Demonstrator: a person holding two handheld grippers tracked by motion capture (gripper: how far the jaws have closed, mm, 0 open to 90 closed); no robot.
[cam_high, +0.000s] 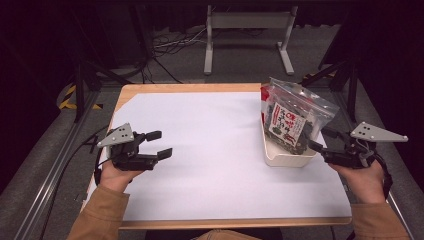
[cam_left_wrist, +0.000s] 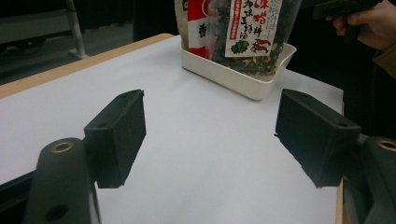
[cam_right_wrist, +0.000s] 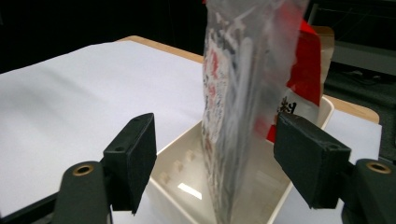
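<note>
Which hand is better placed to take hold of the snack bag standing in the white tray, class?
Right, probably. The right gripper sits open beside the white tray, jaws either side of the snack bag. The left gripper is open far across the table.

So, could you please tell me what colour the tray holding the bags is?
The tray is cream-white, clearest in the left gripper view.

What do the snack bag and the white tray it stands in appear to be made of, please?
The snack bag looks like thin clear plastic film: glossy, crinkled, with its contents visible behind a printed label. The white tray seems to be rigid moulded plastic with a smooth, slightly shiny finish; a light reflection shows on its floor in the right gripper view, though glazed ceramic cannot be ruled out.
</note>
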